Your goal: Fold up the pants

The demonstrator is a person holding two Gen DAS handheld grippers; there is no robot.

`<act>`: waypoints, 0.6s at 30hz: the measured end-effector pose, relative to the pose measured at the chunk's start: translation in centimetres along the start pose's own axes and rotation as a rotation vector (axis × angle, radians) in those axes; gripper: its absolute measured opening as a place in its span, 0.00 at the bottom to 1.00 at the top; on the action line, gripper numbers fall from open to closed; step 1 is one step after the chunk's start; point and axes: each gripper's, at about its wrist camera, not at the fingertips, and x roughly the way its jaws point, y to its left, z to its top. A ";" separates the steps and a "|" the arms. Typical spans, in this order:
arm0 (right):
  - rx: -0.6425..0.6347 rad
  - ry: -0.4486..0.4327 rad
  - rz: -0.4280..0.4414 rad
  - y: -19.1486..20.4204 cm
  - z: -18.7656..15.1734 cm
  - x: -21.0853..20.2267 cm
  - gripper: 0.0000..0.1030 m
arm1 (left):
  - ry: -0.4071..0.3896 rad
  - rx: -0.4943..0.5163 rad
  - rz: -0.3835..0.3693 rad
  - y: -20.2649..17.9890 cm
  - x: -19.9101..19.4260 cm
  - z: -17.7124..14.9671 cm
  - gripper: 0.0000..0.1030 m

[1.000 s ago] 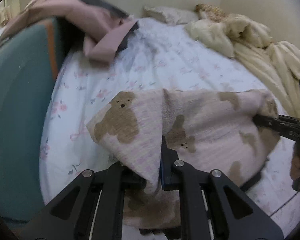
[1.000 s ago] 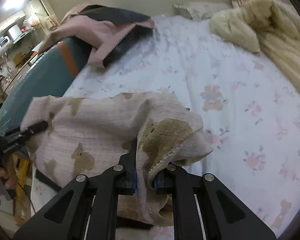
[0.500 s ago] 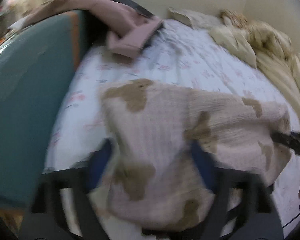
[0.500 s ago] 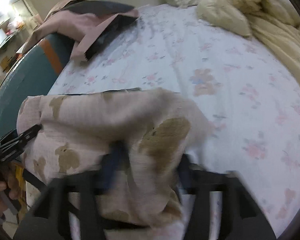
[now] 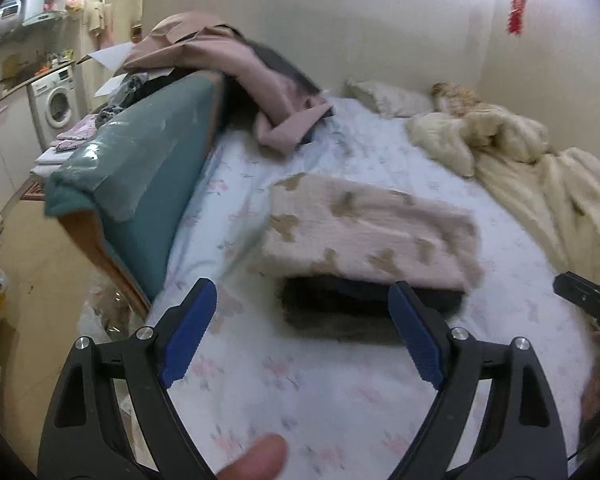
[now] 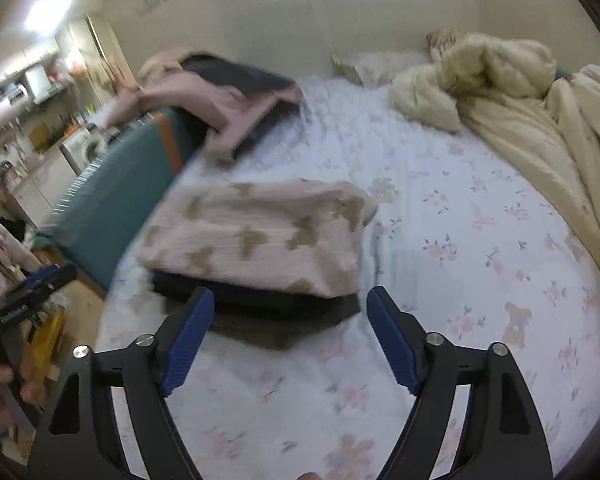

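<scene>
The pink pants with brown bear prints [image 5: 364, 232] lie folded in a rectangle on top of a stack of dark folded clothes [image 5: 364, 308] on the floral bed sheet [image 5: 340, 392]. They also show in the right wrist view [image 6: 260, 236], on the dark stack [image 6: 276, 312]. My left gripper [image 5: 304, 332] is open and empty, pulled back a little in front of the stack. My right gripper [image 6: 288, 336] is open and empty, also just short of the stack. The right gripper's tip shows at the left wrist view's right edge [image 5: 588, 304].
A teal headboard [image 5: 140, 168] runs along the bed's left side with a pink and dark garment [image 5: 260, 88] draped over it. A cream duvet [image 5: 540, 184] and a pillow [image 5: 388, 96] lie at the far right. A washing machine [image 5: 58, 106] stands beyond the bed.
Both grippers were shut on the bear pants a second ago. They have opened and let go, then drawn back; the pants now rest folded on the dark stack.
</scene>
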 end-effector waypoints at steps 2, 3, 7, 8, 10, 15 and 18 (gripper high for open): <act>-0.015 -0.043 0.038 2.0 -1.6 -3.1 0.91 | -0.026 0.005 -0.003 -0.9 -3.3 -1.4 0.83; -0.027 -0.058 0.037 3.0 -2.6 -4.8 0.93 | -0.042 0.004 -0.010 -1.2 -4.8 -2.0 0.85; -0.029 -0.098 -0.004 5.3 -6.4 -10.5 0.94 | -0.073 0.010 -0.015 -2.6 -11.5 -5.3 0.92; -0.035 -0.104 -0.013 5.5 -7.1 -11.4 0.94 | -0.072 0.009 -0.022 -2.7 -12.5 -6.1 0.92; -0.053 -0.128 -0.048 6.4 -9.2 -14.0 0.94 | -0.079 0.015 -0.035 -3.1 -15.0 -7.9 0.92; -0.043 -0.139 -0.082 7.4 -13.2 -18.1 0.95 | -0.123 0.075 -0.008 -3.9 -18.8 -11.5 0.94; -0.042 -0.166 -0.114 7.8 -15.4 -20.3 0.95 | -0.143 0.095 0.012 -4.2 -20.7 -13.5 0.98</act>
